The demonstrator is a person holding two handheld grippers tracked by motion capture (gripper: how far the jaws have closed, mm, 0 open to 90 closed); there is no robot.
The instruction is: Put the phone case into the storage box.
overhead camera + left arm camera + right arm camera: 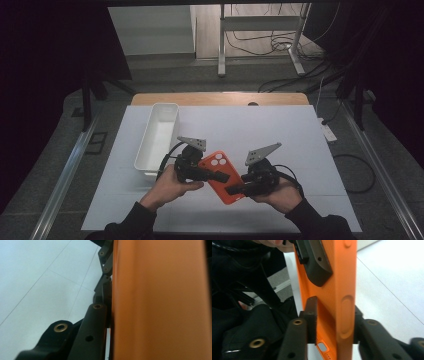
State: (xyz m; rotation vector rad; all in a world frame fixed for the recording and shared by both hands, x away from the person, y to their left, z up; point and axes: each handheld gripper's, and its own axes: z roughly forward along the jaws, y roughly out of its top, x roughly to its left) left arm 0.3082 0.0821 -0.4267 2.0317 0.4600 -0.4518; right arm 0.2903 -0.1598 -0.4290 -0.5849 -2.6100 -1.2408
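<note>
Both tools, left (220, 176) and right (235, 190), are pinched on the case (222, 175); an uneven pull could twist it loose onto the surface (280, 140).

Lab/test rig: white work table (280, 130), black curtains (50, 50) on sides, loose floor cables (270, 42), metal frame legs (221, 45).

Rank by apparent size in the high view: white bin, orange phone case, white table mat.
1. white table mat
2. white bin
3. orange phone case, partly covered by both grippers, yet clearly smaller.

Table lit bright, surroundings dark, closeups blurry.
</note>
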